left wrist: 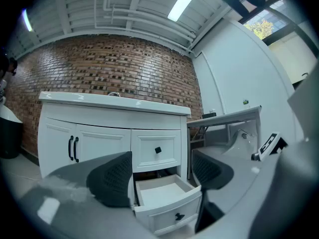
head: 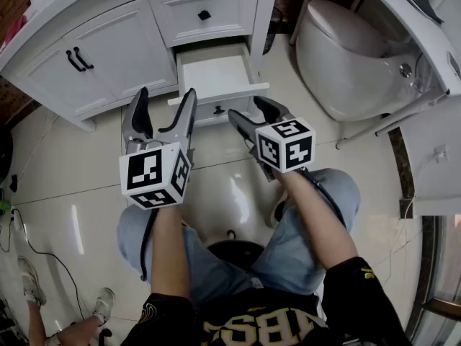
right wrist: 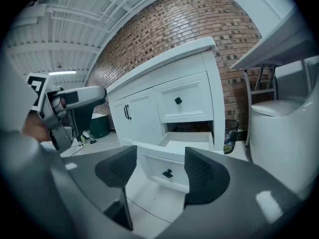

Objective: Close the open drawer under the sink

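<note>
While the lower drawer of the white vanity cabinet stood pulled out beneath the sink, the task had not advanced to any contact. Its interior showed bare and white in the head view, and its front panel with the dark knob projected over the tiled floor. The upper drawer directly above it sat flush with the cabinet face. The left gripper was held in front of the cabinet with its jaws apart and nothing between them. In the left gripper view, the drawer appeared beyond the gap, clear of both pads. The right gripper was tilted slightly downward, its jaws likewise spread and empty. In the right gripper view, the drawer front lay ahead of the gap, near but apart from the pads. Neither gripper touched the drawer, the knob or the cabinet. A toilet stood to the right of the cabinet, well clear of both tools. Judged from these positions, the whole closing stroke remained: one gripper had to be brought against the front panel and the drawer pushed in until flush.
</note>
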